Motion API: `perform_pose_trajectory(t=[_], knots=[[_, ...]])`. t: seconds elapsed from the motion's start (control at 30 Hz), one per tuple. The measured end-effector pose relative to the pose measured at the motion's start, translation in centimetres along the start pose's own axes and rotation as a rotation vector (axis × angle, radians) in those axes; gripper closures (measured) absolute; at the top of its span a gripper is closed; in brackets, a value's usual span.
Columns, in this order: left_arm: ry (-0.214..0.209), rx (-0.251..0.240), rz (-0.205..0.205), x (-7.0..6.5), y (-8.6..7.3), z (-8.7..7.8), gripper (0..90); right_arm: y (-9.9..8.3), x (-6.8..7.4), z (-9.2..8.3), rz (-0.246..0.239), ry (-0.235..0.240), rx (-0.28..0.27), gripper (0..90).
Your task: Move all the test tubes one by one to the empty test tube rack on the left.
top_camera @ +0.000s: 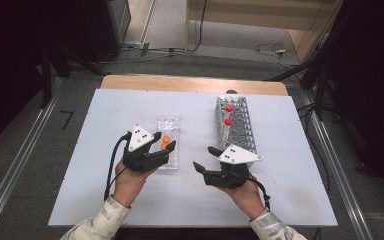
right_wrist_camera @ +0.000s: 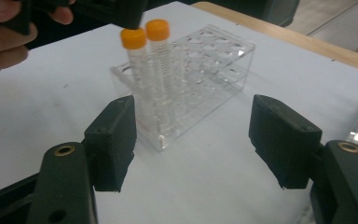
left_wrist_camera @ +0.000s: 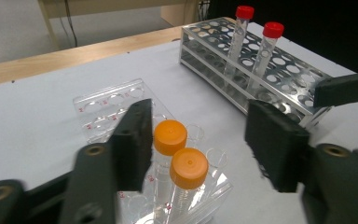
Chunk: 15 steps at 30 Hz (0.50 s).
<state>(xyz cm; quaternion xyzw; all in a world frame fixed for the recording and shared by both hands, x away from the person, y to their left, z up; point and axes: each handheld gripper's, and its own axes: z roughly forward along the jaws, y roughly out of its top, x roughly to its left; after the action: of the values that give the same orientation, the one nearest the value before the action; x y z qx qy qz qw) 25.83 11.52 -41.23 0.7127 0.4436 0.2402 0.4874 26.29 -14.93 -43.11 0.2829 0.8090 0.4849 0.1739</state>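
From the high view, I saw two orange-capped tubes (top_camera: 165, 142) standing in the clear rack (top_camera: 168, 142) on the surface (top_camera: 100, 150), two red-capped tubes (top_camera: 228, 114) left in the metal rack (top_camera: 236, 125). In the left gripper view, my left gripper (left_wrist_camera: 200, 140) fingers stood apart around the nearer orange cap, not pressing it. In the right gripper view, my right gripper (right_wrist_camera: 193, 140) was open, empty. I judged it about half done.

Between the clear rack (top_camera: 168, 142) and the metal rack (top_camera: 236, 125) ran a bare strip of bench (top_camera: 195, 120), wide enough for a hand-held gripper to pass. Two orange-capped tubes (left_wrist_camera: 177, 149) stood tall over the clear rack's near end; two red-capped tubes (top_camera: 228, 114) rose from the metal rack's far half.
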Motion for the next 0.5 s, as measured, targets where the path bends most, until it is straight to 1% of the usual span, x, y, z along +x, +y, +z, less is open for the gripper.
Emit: perform_pose_trajectory(t=[0.07,0.1,0.13,0.2,0.27,0.37,0.5], knots=[[0.025,-0.005,-0.006,0.0,0.0,0.0,26.6,0.0,-0.7,-0.3,0.01,-0.028,-0.005,29.2],[0.031,-0.007,-0.009,0.0,0.0,0.0,22.9,0.0,-1.1,-0.4,0.018,-0.043,-0.009,27.5],[0.03,-0.009,-0.013,0.1,0.0,0.0,21.4,0.0,-1.5,-0.5,0.026,-0.066,-0.008,25.0],[0.027,-0.011,-0.018,0.1,0.0,0.0,21.3,-0.1,-2.5,-0.5,0.051,-0.127,-0.008,19.9],[0.026,-0.01,-0.016,0.1,0.0,0.0,21.4,-0.3,-3.4,-0.5,0.075,-0.18,-0.004,18.5],[0.026,-0.011,-0.013,-0.1,0.0,0.1,21.4,-0.5,-4.6,-0.3,0.104,-0.238,0.003,17.9],[0.024,-0.007,-0.008,-0.1,0.0,0.2,21.4,-0.7,-6.0,0.3,0.129,-0.289,0.012,18.0]])
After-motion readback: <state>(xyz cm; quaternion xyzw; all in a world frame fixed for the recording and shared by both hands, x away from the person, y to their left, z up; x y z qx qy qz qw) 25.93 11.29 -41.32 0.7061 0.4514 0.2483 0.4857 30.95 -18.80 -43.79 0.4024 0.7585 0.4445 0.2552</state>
